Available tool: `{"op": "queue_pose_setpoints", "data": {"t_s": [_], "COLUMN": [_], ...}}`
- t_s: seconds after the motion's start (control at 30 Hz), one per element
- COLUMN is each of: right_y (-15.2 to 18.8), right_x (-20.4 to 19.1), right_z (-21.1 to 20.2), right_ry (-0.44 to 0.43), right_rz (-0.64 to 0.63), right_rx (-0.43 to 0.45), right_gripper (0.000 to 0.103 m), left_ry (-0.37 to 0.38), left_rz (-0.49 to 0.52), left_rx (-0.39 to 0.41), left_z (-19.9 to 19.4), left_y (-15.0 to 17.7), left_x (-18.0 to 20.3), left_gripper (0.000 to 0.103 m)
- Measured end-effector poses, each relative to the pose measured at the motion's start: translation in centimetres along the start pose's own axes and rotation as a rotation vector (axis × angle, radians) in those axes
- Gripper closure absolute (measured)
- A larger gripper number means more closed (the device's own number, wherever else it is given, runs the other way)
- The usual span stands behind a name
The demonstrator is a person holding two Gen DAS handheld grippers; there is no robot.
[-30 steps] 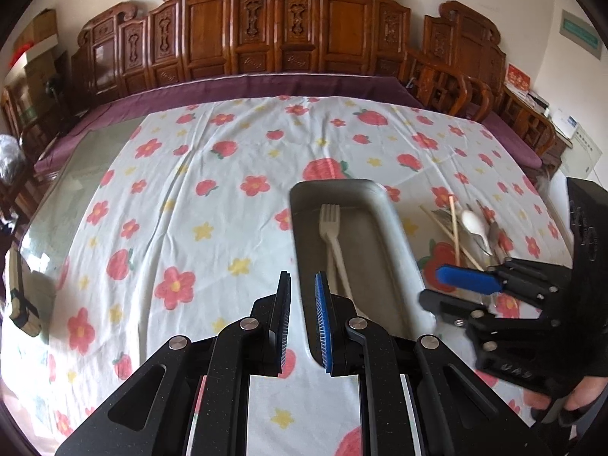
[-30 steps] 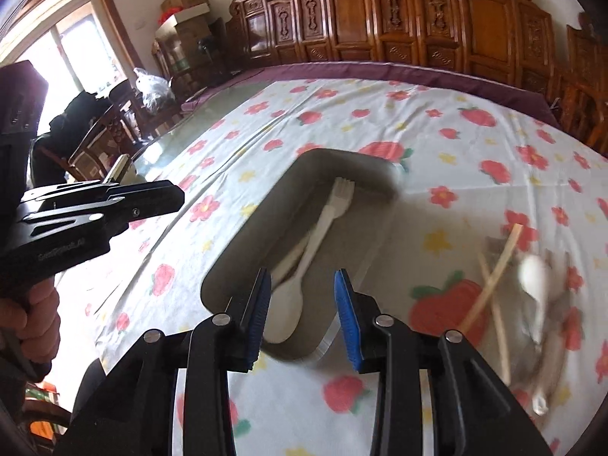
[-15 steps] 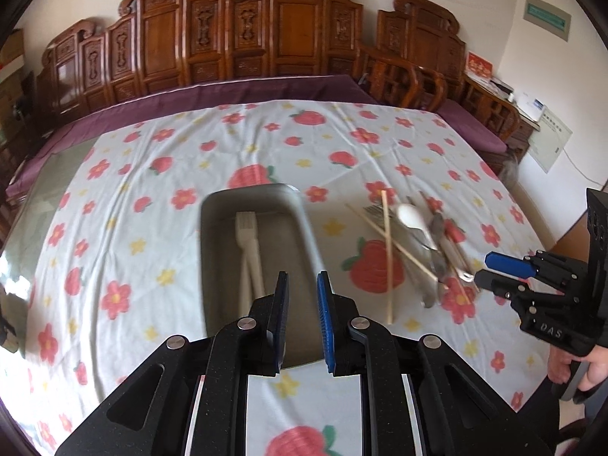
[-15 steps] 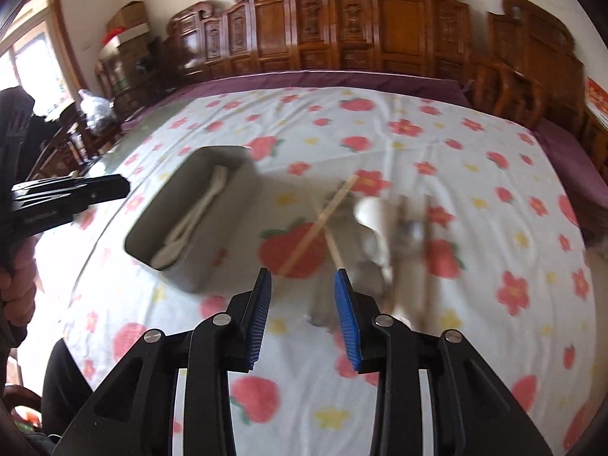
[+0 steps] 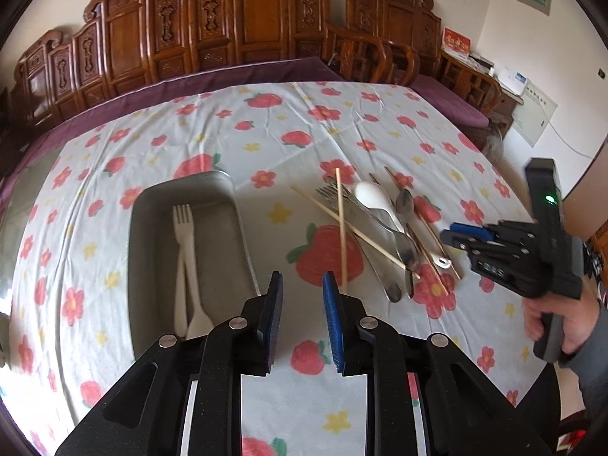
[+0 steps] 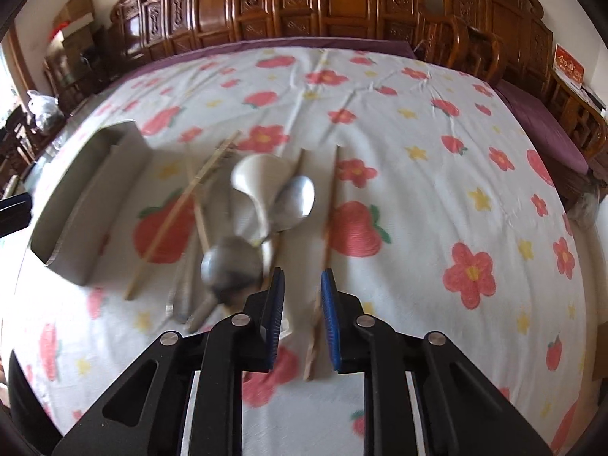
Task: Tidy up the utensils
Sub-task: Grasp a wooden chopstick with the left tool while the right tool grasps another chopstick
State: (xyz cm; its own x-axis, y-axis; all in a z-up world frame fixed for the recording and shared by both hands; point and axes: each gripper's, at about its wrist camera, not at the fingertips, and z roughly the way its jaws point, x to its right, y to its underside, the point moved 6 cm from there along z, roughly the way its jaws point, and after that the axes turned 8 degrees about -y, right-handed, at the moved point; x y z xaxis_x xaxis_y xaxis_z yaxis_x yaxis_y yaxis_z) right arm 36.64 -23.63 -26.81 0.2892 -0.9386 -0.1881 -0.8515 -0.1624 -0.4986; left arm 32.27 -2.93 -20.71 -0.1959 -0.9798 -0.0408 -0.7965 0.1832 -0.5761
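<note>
Right gripper (image 6: pixel 303 304) is seen poised over the near end of a wooden chopstick (image 6: pixel 330 212), its jaws having just been closing but not yet pressed on it. That chopstick's long axis runs straight away from the gripper. Further off lie the spoons (image 6: pixel 258 178), and to the left the metal tray (image 6: pixel 76 205) on the tabletop (image 6: pixel 437 159).

Both grippers (image 5: pixel 303 285) (image 6: pixel 303 285) are black, with blue ribbed pads and silver screws. The right one (image 5: pixel 461 233) carries white lettering and 1 green light. The hand (image 5: pixel 558 319) wears a grey sleeve (image 5: pixel 594 357).
</note>
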Motion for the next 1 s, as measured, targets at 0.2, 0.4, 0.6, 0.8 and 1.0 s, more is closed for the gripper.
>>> {"op": "queue_pose_setpoints", "data": {"t_s": [0.2, 0.4, 0.6, 0.8, 1.0], "right_y": [-0.2, 0.1, 0.5, 0.7, 0.8], "right_x": [0.8, 1.2, 1.5, 1.6, 1.7], "right_z": [2.1, 2.8, 2.6, 2.4, 2.3], "right_ry": [0.008, 0.027, 0.022, 0.005, -0.003], "right_rz": [-0.017, -0.048, -0.036, -0.04, -0.025], "right_rx": [-0.039, -0.062, -0.059, -0.015, 0.003], "right_gripper": [0.085, 0.092, 0.096, 0.096, 0.096], "left_ry": [0.0, -0.001, 0.002, -0.002, -0.009], "left_rz": [0.021, 0.033, 0.044, 0.065, 0.078], "left_rx": [-0.022, -0.053, -0.081, -0.113, -0.149], "left_z": [1.3, 3.0, 4.7, 6.8, 9.2], "left_y": [0.0, 0.1, -0.1, -0.8, -1.7], "left_x": [1.3, 2.3, 3.2, 4.8, 5.8], "left_gripper": [0.082, 0.081, 0.075, 0.074, 0.074]}}
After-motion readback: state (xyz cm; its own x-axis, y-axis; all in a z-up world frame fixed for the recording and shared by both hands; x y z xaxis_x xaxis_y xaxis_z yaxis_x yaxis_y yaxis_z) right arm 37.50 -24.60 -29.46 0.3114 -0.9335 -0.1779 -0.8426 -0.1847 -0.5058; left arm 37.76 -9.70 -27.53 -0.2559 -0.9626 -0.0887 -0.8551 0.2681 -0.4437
